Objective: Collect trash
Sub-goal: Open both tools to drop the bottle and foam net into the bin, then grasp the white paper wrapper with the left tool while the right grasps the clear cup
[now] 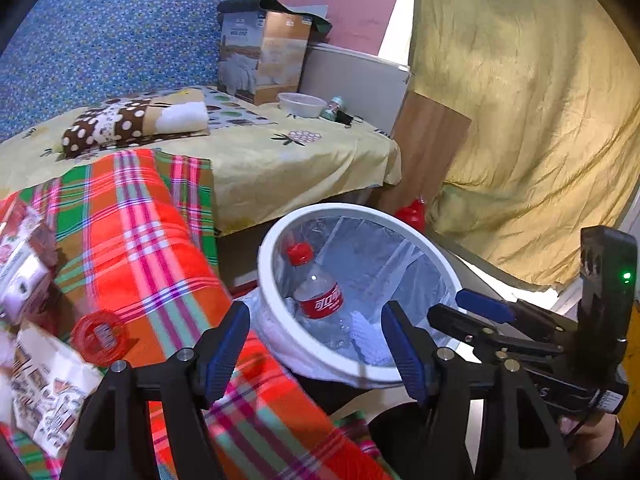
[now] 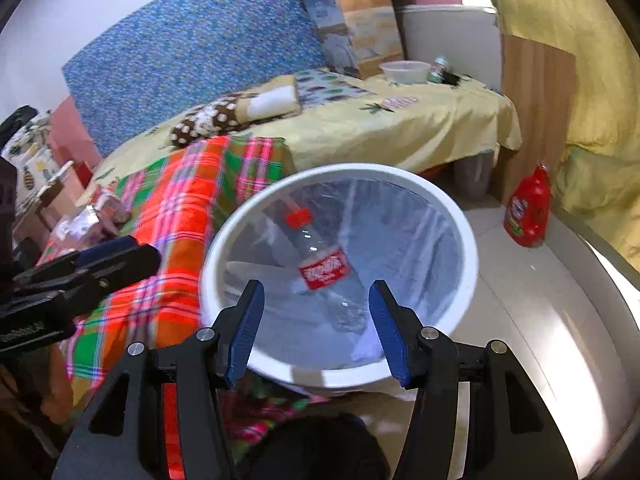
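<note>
A white round trash bin with a clear liner stands on the floor beside the bed. Inside it lies a clear plastic bottle with a red cap and red label. My left gripper is open and empty, just above the bin's near rim. My right gripper is open and empty over the bin's mouth; it also shows at the right of the left wrist view. On the plaid blanket lie a red round lid, a printed paper wrapper and a carton.
The bed carries a folded dotted cloth, a cardboard box, a white bowl and a small can. A red jug stands on the floor by a wooden board. A yellow curtain hangs at right.
</note>
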The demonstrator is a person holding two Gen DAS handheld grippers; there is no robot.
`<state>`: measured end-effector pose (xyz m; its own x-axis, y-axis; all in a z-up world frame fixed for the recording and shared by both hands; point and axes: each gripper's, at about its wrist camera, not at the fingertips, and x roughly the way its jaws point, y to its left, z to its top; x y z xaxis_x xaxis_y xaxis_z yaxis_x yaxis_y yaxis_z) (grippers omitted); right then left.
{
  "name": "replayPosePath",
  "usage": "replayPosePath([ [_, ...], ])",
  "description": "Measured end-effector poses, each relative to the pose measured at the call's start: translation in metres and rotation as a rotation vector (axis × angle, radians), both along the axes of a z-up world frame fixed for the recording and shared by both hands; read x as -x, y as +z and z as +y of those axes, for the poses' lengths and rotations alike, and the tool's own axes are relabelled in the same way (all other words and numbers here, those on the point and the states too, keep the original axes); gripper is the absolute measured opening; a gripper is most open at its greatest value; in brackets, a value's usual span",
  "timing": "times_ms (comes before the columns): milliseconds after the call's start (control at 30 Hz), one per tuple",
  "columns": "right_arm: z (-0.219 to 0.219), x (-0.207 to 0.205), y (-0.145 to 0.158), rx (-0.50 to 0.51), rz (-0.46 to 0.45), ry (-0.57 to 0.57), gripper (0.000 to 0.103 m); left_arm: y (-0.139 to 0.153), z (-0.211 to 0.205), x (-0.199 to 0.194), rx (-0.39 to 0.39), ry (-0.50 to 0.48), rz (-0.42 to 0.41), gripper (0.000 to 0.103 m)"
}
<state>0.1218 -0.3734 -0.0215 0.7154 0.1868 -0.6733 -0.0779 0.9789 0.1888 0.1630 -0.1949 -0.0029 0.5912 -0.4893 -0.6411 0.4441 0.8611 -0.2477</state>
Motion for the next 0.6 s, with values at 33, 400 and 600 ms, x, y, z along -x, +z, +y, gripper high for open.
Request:
replayPosePath([
  [33, 0.002, 0.001, 0.001, -0.005, -0.008, 0.009, 0.056, 0.001, 0.004, 0.003, 0.002, 0.006, -0.002, 0.068],
  [400, 0.036, 0.012, 0.012, -0.030, -0.055, 0.095, 0.056, 0.011, 0.061, 0.038, 0.025, 0.120, -0.026, 0.068],
  [600, 0.060, 0.016, 0.015, -0.067, -0.037, 0.173, 0.056, 0.011, 0.094, 0.057, 0.038, 0.187, -0.021, 0.067],
])
